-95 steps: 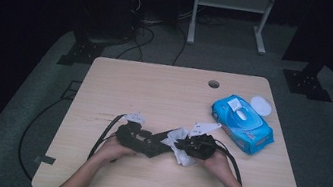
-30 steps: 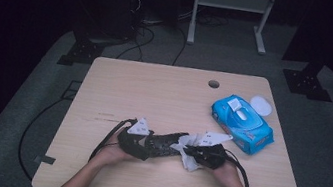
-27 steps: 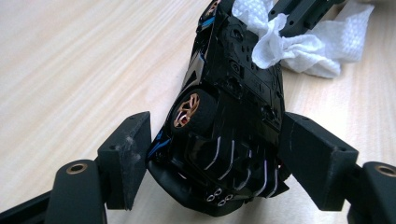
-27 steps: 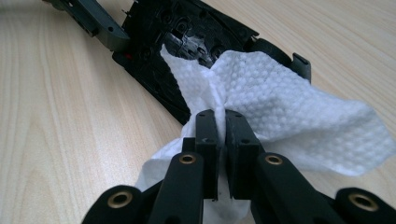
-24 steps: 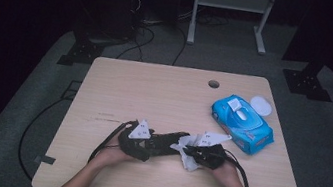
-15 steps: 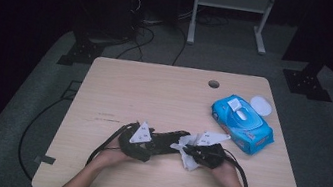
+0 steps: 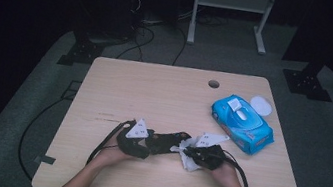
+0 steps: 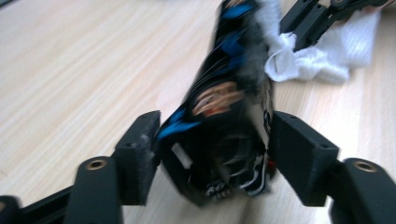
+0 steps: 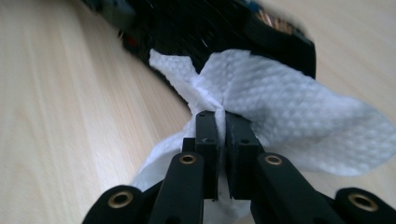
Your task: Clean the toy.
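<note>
Claws (image 7: 162, 146) (image 7: 187, 152) meeting over white wipe (image 7: 189, 160)

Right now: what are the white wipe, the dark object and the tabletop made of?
White wipe: soft nonwoven cloth, by its dimpled emboss and crumpled folds. Dark object: glossy black with blue and orange print, likely plastic; blurred. Tabletop: pale wood-grain, matte, probably laminate.
</note>
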Available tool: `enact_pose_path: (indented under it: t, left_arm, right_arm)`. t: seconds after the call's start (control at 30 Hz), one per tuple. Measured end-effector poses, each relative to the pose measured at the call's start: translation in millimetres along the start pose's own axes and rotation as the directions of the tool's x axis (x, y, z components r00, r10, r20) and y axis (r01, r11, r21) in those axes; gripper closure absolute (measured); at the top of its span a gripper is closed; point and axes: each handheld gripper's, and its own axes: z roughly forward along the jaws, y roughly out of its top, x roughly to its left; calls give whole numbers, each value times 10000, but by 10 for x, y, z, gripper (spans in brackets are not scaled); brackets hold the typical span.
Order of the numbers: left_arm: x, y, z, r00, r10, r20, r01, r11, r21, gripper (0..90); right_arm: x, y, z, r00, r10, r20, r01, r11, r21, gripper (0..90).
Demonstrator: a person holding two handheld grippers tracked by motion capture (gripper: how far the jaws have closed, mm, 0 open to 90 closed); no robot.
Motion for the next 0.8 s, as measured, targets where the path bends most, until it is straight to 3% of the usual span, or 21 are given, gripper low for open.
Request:
enact_pose_path:
  t: [0.03,0.2,0.4,0.5,0.63,0.8]
  left_arm:
    - [-1,-5,7,10000,-73,52,73,10000,-46,354]
    - [26,3,-7,9997,-72,216,79,9994,-350,441]
    - [-2,-1,-24,9985,42,538,-20,9991,-416,542]
    - [4,-4,-26,9981,-137,605,166,9987,-481,575]
    - [0,-12,-22,9983,15,590,21,9982,-603,578]
    - [-4,-18,-22,9981,127,608,-86,9977,-667,579]
  right_arm:
    - [8,-28,37,10000,-20,-11,21,9999,154,842]
    - [-26,48,-31,9999,121,14,-121,9997,-224,841]
    - [-13,74,-71,9987,385,-336,-404,9974,-593,840]
    - [1,164,-180,9969,585,-536,-646,9905,-1213,841]
    - [27,338,-290,9958,596,-691,-710,9816,-1775,841]
    - [120,589,-189,9948,274,-980,-445,9833,-1767,841]
